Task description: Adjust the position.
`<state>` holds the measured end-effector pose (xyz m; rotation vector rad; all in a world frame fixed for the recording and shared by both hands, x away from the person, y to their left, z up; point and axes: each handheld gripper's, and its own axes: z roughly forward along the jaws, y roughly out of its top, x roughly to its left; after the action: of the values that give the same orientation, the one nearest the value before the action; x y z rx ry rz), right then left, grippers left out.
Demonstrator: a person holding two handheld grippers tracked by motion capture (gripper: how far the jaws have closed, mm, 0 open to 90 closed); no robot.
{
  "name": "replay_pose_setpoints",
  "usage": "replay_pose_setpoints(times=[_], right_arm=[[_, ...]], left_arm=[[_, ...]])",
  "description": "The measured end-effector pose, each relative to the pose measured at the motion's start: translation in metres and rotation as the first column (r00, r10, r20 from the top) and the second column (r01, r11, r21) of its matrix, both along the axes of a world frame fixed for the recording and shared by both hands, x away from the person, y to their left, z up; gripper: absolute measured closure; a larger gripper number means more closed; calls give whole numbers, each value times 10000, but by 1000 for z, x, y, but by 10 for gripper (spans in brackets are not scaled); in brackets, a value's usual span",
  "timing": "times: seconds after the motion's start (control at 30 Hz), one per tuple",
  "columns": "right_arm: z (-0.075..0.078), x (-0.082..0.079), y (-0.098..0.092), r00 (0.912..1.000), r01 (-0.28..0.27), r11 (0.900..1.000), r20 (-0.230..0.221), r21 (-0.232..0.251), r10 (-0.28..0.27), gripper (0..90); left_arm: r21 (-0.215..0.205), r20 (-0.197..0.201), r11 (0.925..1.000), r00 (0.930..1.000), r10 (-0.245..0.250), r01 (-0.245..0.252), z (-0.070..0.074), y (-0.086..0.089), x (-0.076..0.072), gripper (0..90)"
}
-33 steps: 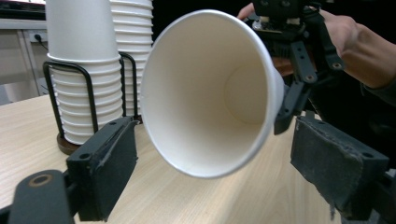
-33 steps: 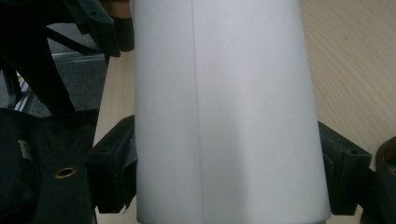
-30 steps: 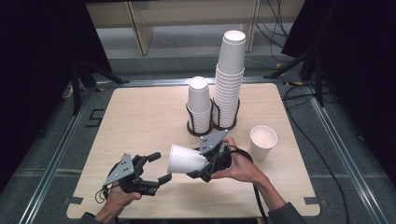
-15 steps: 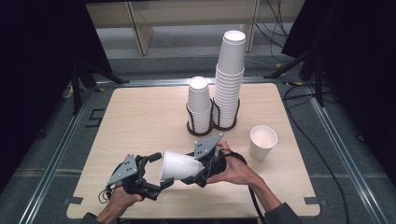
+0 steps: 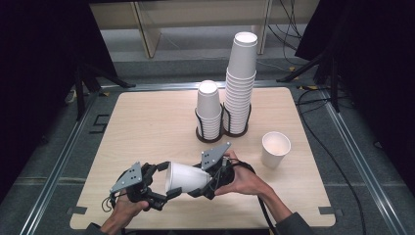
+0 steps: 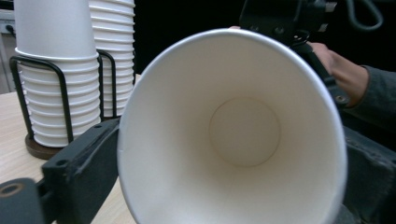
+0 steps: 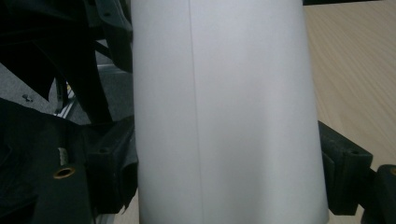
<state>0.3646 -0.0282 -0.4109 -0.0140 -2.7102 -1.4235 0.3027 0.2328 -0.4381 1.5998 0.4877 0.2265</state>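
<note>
White paper cup (image 5: 185, 177) pinched sideways in right gripper (image 5: 208, 182) | left gripper (image 5: 159, 191) jaws spread around rim | handover unfinished, judging

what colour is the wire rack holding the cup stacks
Black wire cup rack on a dark wooden base, clearest in the left gripper view.

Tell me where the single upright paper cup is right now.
In the high view, the single paper cup stands upright on the right side of the table, just right of and nearer than the two cup stacks in their black holder.

wooden table (image 5: 147, 127), cup rack (image 5: 222, 133), cup (image 5: 275, 150)
</note>
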Motion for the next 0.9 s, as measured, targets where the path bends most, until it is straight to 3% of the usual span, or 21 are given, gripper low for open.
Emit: replay_pose_setpoints(times=[0.13,0.17,0.23,0.33,0.43,0.5,0.53,0.63,0.7,0.9], right_arm=[[0,-2,1,9998,213,9983,14,-535,-212,189],[0,-2,1,9996,271,9974,82,-666,-266,184],[3,-4,1,9980,506,9931,441,-1053,-462,172],[8,-7,3,9967,490,9915,707,-1203,-407,168],[10,-11,7,9924,628,9841,1146,-1660,-440,160],[10,-15,10,9893,633,9790,1417,-1940,-359,161],[10,-16,12,9881,593,9762,1515,-2088,-276,161],[6,-19,19,9821,557,9665,1880,-2507,-79,159],[3,-20,23,9817,597,9618,1904,-2672,-80,161],[2,-22,30,9816,606,9566,1908,-2850,-53,166]], left_arm=[[259,94,9995,9998,-174,171,2,1,0,89],[497,144,9987,9998,-135,128,2,0,0,95],[796,184,9967,9997,-144,129,2,-1,-1,100],[1165,219,9931,9996,-164,137,3,-4,-2,104],[1351,300,9907,9994,-196,154,2,-7,-2,103],[1740,245,9847,9996,-156,111,2,-7,-3,103],[1629,277,9865,9994,-188,140,1,-9,-2,103],[2072,258,9782,9995,-163,106,2,-11,-4,103],[2009,336,9795,9992,-217,145,1,-13,-4,103],[2492,277,9684,9994,-192,117,3,-14,-5,103]])
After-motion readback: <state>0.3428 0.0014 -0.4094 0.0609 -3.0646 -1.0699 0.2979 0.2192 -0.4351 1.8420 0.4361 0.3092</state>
